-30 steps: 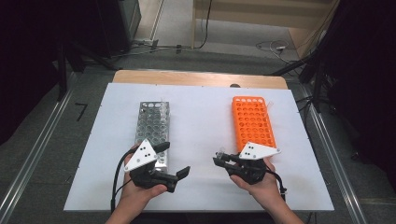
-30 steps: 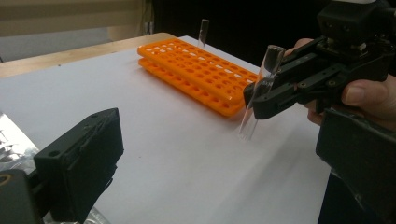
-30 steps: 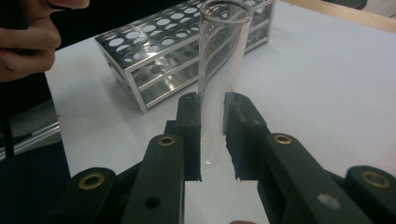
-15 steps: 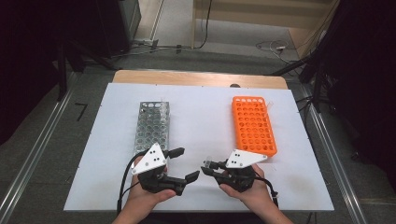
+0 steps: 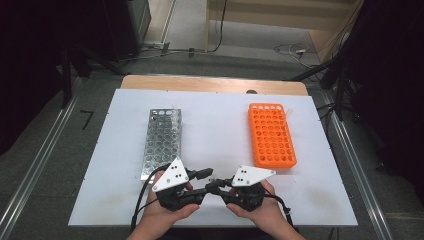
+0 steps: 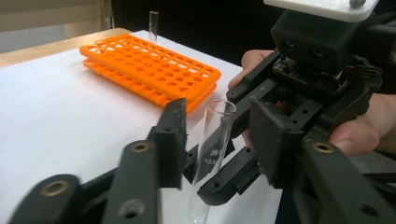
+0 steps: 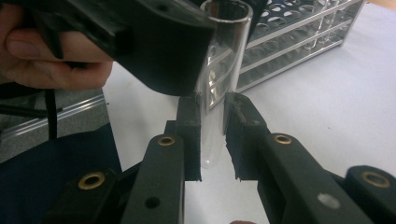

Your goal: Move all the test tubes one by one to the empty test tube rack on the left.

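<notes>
Now right gripper (image 7: pixel 212 135) grips smooth clear glass tube (image 7: pixel 219 84).

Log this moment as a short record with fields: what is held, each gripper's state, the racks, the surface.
held item: clear glass test tube, upright, open end up
right gripper: shut on the tube's lower part
left gripper: jaws have just been closing, one on each side of the tube, a gap visible on both sides
handover: under way, near table edge
orange plastic tube rack: right side, one tube at far corner
metal tube rack: left side
surface: white table sheet
</notes>
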Tool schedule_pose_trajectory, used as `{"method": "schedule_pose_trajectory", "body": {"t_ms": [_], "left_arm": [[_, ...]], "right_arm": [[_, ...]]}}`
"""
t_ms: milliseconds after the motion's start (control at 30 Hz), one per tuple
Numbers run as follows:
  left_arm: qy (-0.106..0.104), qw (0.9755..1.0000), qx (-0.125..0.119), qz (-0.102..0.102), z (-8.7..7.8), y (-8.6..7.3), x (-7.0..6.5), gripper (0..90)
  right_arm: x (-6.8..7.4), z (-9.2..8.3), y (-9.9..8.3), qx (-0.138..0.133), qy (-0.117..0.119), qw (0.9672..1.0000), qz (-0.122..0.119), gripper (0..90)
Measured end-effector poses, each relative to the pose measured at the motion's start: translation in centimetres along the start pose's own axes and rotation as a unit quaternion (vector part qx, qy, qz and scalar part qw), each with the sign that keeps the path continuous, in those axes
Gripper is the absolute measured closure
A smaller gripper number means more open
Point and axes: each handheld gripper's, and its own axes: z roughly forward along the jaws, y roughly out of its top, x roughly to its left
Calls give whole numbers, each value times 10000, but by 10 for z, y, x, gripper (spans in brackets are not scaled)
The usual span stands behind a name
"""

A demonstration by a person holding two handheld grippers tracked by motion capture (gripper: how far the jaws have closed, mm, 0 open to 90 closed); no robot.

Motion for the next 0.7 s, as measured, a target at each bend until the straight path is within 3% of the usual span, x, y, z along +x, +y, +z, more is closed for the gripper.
{"method": "schedule_pose_trajectory", "body": {"t_ms": [300, 700], "left_arm": [[42, 9999, 52, 81, 2, -1, -2, 725], [161, 9998, 41, 115, 3, -1, 0, 762]], "right_arm": [[3, 0, 1, 23, 47, 10000, -23, 740], [2, 1, 1, 22, 25, 10000, -7, 739]]}}
